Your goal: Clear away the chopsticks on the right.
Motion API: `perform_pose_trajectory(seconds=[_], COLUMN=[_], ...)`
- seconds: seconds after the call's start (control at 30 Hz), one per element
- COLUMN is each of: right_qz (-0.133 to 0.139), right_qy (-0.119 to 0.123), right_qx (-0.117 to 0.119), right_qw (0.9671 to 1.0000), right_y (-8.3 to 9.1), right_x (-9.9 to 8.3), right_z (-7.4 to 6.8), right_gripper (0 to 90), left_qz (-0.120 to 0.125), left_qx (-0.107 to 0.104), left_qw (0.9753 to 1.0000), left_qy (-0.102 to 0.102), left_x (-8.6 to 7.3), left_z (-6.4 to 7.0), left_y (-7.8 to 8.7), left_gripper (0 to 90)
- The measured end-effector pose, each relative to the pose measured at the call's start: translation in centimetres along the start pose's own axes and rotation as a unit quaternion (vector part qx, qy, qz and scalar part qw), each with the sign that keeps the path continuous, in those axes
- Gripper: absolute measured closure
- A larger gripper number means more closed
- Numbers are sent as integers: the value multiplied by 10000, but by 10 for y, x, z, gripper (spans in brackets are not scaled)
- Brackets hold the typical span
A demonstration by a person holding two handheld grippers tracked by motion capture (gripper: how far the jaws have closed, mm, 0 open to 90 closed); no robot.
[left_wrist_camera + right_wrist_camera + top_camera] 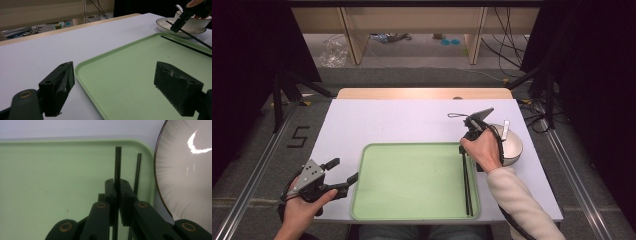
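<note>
Held chopstick [117, 165]: thin black stick, pinched between the jaws of the right gripper [117, 192]; it runs lengthwise over the right side of the tray, its far end past the jaw tips; whether it touches the tray floor cannot be told; likely being set down or picked up beside its mate
Second chopstick [137, 173]: lies loose in the tray just beside the held one, roughly parallel; closer to the right rim
Tray [407, 177]: pale green, shallow, rounded corners; sits at the near middle of the surface; bare apart from the chopsticks [467, 182] along its right edge, probably so the pair stays together
Bowl [514, 145]: white with a dark rim, just outside the tray's right rim; something white rests in it, possibly a spoon
Right gripper, high view [466, 145]: pressed together on the chopstick; the hand [482, 150] is held over the tray's far right corner, next to the bowl
Left gripper [343, 174]: jaws spread wide, holding nothing; hovers at the tray's near left corner, one jaw over the tray and one over the surface; seemingly waiting
Surface [402, 120]: white, otherwise bare
</note>
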State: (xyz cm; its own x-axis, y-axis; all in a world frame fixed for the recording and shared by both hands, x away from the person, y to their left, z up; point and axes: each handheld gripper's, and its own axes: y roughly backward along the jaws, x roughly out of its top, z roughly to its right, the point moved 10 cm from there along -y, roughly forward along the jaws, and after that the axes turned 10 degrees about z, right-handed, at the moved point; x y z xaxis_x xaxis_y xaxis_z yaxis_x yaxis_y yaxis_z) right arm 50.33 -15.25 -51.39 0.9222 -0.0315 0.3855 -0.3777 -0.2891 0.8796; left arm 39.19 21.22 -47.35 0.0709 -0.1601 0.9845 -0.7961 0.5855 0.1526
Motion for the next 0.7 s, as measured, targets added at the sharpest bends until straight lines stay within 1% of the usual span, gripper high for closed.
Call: perform_pose_trajectory(seconds=[0.07,0.1,0.2,0.23,0.27,0.3,0.33,0.37,0.4,0.43,0.47,0.53,0.6,0.63,0.7], right_qz=[-65,-99,-126,-205,-349,-377,-371,-371,-351,-339,-327,-289,-263,-240,-166], right_qy=[-36,-32,-8,-51,-265,-268,-200,-79,-148,-81,-123,-48,-11,126,108], right_qx=[19,-35,-51,-102,-153,-174,-183,-186,-197,-210,-239,-192,-222,-221,-182], right_qw=[10000,9999,9999,9997,9989,9988,9989,9991,9991,9992,9991,9994,9994,9994,9996], right_y=[-3,-6,-10,-10,-10,-10,-11,-12,-13,-13,-13,-12,-11,-10,-9], right_x=[-2,-3,-4,-6,-9,-10,-10,-11,-10,-11,-10,-10,-10,-10,-9], right_z=[1,2,3,4,0,1,2,4,2,3,2,2,2,3,0], right_gripper=[877,876,876,876,876,875,875,874,872,870,868,852,830,826,802], left_qz=[2,-1,0,-1,3,1,0,-2,-2,2,2,5,2,2,5], left_qx=[0,4,-5,-2,-2,-2,1,2,4,-2,-2,9,4,4,10], left_qw=[10000,10000,10000,10000,10000,10000,10000,10000,10000,10000,10000,10000,10000,10000,10000], left_qy=[1,11,-16,-9,12,7,14,14,12,1,2,47,14,18,45], left_x=[0,0,0,0,0,0,0,0,0,0,0,0,0,0,0], left_z=[0,0,0,0,0,0,0,0,0,0,0,1,0,0,1], left_y=[0,0,0,0,0,0,0,0,0,0,0,0,0,0,0], left_gripper=[168,167,167,168,168,167,167,168,167,167,168,168,168,168,167])
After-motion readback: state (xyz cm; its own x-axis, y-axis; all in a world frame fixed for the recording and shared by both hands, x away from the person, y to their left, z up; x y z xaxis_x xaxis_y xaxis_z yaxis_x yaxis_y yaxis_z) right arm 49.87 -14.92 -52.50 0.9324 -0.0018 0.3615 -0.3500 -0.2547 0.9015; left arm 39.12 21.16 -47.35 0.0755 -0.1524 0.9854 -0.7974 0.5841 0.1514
